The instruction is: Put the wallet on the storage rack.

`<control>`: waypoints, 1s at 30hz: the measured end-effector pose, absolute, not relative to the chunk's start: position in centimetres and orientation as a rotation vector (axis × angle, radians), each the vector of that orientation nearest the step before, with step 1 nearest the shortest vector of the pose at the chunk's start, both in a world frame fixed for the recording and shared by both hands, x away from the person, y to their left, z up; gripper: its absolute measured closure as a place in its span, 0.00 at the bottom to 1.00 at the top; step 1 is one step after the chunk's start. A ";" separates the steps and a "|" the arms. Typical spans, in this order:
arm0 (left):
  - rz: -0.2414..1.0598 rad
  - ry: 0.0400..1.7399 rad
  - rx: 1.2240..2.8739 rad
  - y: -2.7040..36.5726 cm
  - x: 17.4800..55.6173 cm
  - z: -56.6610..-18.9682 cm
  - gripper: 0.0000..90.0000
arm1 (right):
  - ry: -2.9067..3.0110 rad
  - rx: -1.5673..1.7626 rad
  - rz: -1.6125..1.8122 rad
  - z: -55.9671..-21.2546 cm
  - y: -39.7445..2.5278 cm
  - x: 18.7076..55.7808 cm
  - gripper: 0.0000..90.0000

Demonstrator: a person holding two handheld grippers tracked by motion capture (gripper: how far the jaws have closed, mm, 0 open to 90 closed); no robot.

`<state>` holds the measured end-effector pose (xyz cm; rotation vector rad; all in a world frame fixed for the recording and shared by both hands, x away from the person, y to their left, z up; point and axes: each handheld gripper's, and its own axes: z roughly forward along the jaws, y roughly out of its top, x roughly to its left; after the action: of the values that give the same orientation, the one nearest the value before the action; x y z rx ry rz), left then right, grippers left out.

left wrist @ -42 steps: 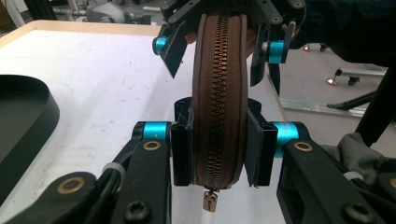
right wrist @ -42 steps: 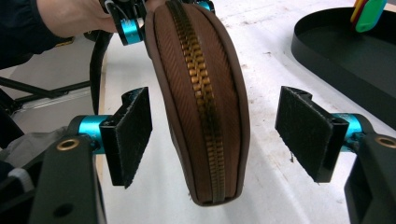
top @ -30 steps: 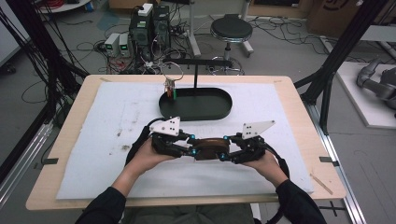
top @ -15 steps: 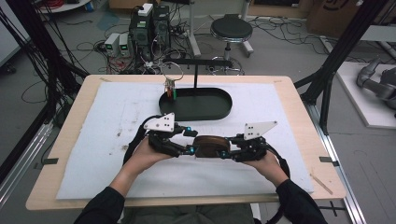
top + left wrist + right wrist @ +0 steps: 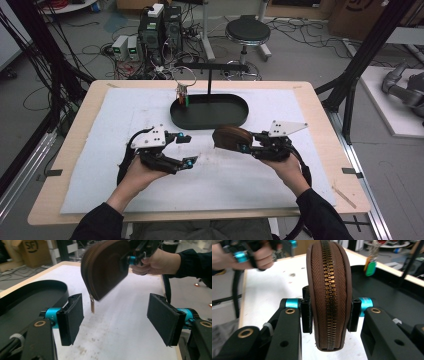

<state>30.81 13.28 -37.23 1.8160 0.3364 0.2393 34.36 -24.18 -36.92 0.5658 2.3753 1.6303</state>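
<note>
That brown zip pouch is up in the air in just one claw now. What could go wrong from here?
The right gripper pinches the brown pouch by its two flat sides, so the rounded case might slip or twist out. The left gripper is open and apart from it, so nothing would catch it above the table. The zip pull dangles loose and could snag on a jaw.

The two grippers part: the left gripper (image 5: 188, 149) lets go of the round brown zippered leather pouch (image 5: 227, 138) and swings toward eight o'clock, jaws wide, while the right gripper (image 5: 243, 142) lifts the pouch clear toward three o'clock.
</note>
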 end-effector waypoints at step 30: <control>0.325 0.431 1.757 18.4 27.7 -39.2 0.28 | 2.252 0.761 1.560 -37.9 -17.4 42.8 0.74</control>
<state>27.70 18.36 -39.18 1.7574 0.4306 0.3251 42.81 -17.36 -37.93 0.7613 2.2520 1.5599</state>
